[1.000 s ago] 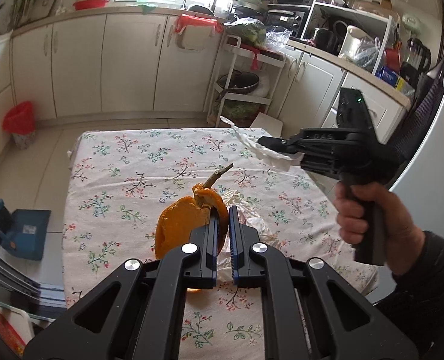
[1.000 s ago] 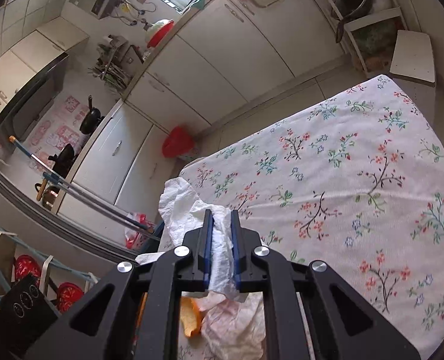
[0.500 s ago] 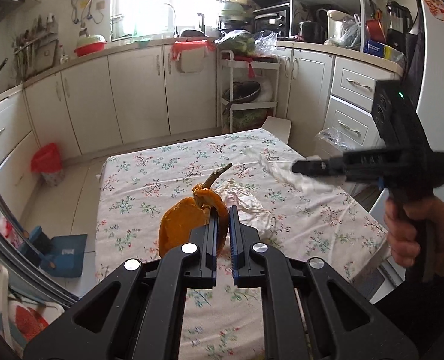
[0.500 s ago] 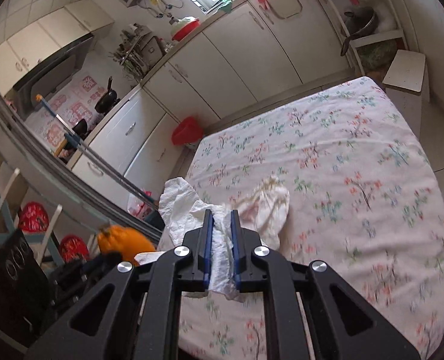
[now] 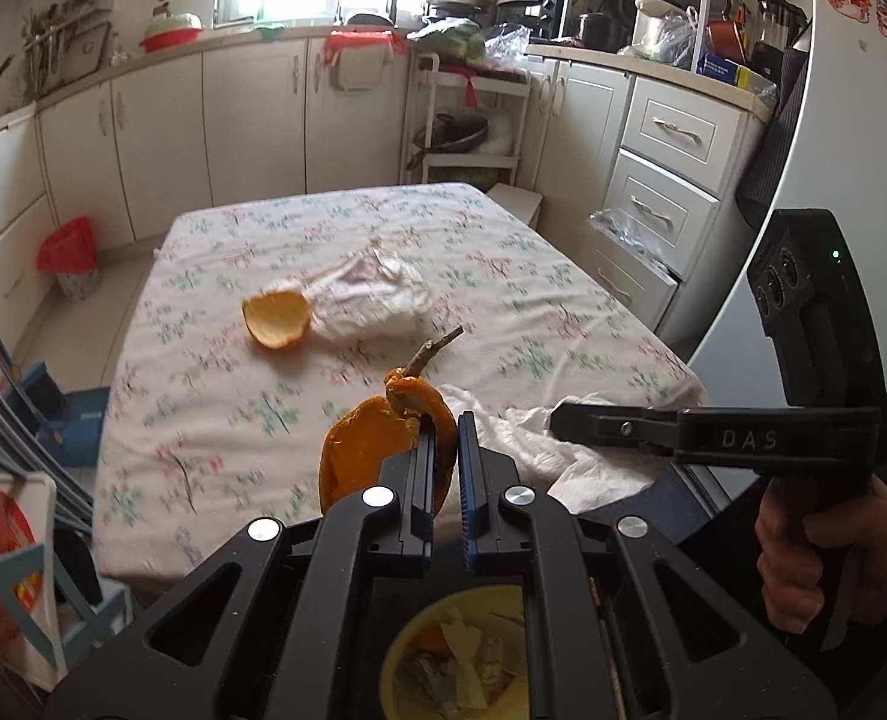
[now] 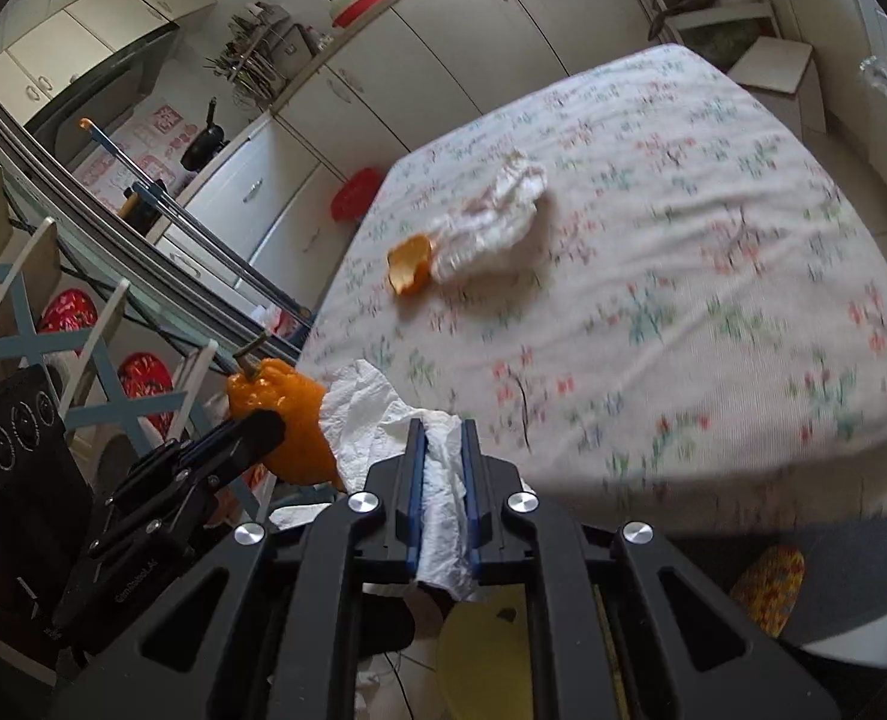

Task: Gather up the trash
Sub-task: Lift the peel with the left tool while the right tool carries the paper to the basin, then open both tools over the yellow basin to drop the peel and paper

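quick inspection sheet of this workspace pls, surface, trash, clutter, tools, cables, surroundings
surface: table with floral cloth, wrinkled.
job's things: orange peel piece touching a crumpled tissue on the cloth; yellow bin below the tools, scraps inside.
clutter: nothing else seen on the cloth.
grippers: left tool shut on a stemmed orange peel; right tool shut on a white paper towel; both off the table's near edge.
cables: thin dark cord on the floor.
surroundings: white kitchen cabinets, red waste basket, crowded counter.
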### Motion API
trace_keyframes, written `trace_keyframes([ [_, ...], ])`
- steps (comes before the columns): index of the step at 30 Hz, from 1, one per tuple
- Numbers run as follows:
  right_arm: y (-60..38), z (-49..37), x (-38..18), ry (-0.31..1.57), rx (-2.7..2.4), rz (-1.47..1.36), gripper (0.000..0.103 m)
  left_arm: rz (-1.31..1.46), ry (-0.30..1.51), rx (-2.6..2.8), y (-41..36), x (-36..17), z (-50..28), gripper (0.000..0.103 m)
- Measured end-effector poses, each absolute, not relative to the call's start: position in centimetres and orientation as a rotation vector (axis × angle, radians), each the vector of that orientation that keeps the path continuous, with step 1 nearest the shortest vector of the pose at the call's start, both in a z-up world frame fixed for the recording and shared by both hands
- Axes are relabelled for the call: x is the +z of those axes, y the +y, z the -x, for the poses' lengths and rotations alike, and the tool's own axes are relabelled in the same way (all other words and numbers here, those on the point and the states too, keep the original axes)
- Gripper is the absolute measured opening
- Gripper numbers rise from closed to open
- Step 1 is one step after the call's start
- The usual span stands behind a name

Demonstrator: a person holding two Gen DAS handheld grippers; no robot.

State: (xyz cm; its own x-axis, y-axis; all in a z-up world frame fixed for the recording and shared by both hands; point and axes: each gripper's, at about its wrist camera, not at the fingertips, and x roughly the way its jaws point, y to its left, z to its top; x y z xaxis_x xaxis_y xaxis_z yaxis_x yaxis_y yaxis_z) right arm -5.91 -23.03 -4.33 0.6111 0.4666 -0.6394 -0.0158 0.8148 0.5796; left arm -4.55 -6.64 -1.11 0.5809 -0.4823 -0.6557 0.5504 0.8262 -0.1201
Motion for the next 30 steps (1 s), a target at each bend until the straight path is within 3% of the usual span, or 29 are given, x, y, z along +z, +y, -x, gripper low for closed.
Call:
trace_keyframes([
  [30,-18.3,12.4,-12.8,1.240,0.188,-0.281,0.013,-0.052,0.982,-0.619,-6.5,-8.3,11.1,0.006],
])
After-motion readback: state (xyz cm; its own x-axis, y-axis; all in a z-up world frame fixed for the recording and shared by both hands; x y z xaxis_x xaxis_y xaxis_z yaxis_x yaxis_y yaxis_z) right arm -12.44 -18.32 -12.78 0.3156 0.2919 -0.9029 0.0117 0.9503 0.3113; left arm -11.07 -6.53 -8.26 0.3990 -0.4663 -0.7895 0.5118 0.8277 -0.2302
